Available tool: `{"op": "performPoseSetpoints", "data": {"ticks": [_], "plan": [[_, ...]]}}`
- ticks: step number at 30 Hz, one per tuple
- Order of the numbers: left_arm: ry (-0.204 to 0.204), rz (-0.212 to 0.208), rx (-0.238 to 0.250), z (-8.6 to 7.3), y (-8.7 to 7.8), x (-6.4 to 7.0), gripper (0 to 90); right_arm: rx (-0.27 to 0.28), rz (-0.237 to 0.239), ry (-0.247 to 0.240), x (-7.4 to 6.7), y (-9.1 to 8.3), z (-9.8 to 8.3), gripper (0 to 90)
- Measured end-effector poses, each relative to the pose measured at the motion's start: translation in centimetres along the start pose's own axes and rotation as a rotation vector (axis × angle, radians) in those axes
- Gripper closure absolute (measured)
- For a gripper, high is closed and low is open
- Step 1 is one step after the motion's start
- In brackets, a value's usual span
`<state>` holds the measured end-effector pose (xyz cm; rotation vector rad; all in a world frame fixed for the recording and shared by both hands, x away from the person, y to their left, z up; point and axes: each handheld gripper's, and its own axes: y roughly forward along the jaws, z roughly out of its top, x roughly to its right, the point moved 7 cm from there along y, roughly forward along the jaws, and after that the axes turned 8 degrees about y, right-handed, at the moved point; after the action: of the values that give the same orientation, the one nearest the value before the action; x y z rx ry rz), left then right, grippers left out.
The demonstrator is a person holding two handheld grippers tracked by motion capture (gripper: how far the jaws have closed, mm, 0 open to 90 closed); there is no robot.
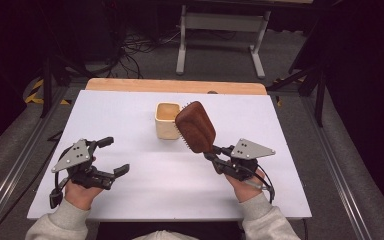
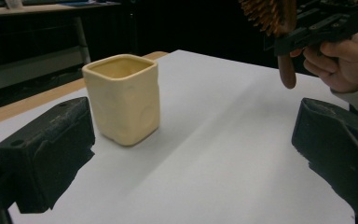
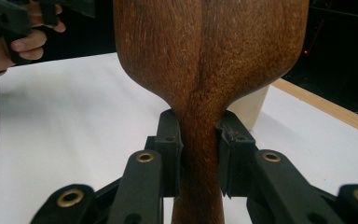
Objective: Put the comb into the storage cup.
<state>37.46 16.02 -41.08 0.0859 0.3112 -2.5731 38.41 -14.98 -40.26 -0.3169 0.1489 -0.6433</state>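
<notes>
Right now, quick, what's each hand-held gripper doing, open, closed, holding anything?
Left hand-held gripper: open, holding nothing.
Right hand-held gripper: closed on the handle of the wooden hairbrush, lifted beside the cream cup.

Black gripper fingers [image 2: 46,154], grey triangular plates [image 1: 73,155], brass rivets, light grey sleeves [image 1: 62,222].

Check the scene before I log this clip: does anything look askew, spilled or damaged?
Nothing spilled or broken. The cream cup stands upright on the table, though its walls look slightly dented. The right gripper holds the wooden hairbrush by its neck, tilted above the cup. The left gripper is open.
</notes>
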Motion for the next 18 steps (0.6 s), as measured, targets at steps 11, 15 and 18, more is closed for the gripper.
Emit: {"op": "performPoseSetpoints", "data": {"ticks": [11,15,18], "plan": [[0.04,-0.065,-0.014,4.0,3.8,0.9,0.0,-0.001,0.016,-0.016,-0.7,0.9,-0.1,73.1],[0.051,-0.083,-0.021,4.9,5.2,1.0,0.0,0.002,0.022,-0.022,-0.8,1.1,-0.1,73.2],[0.04,-0.096,-0.026,5.4,6.3,1.1,0.0,-0.002,0.027,-0.024,-1.0,1.5,-0.1,73.2]]}}
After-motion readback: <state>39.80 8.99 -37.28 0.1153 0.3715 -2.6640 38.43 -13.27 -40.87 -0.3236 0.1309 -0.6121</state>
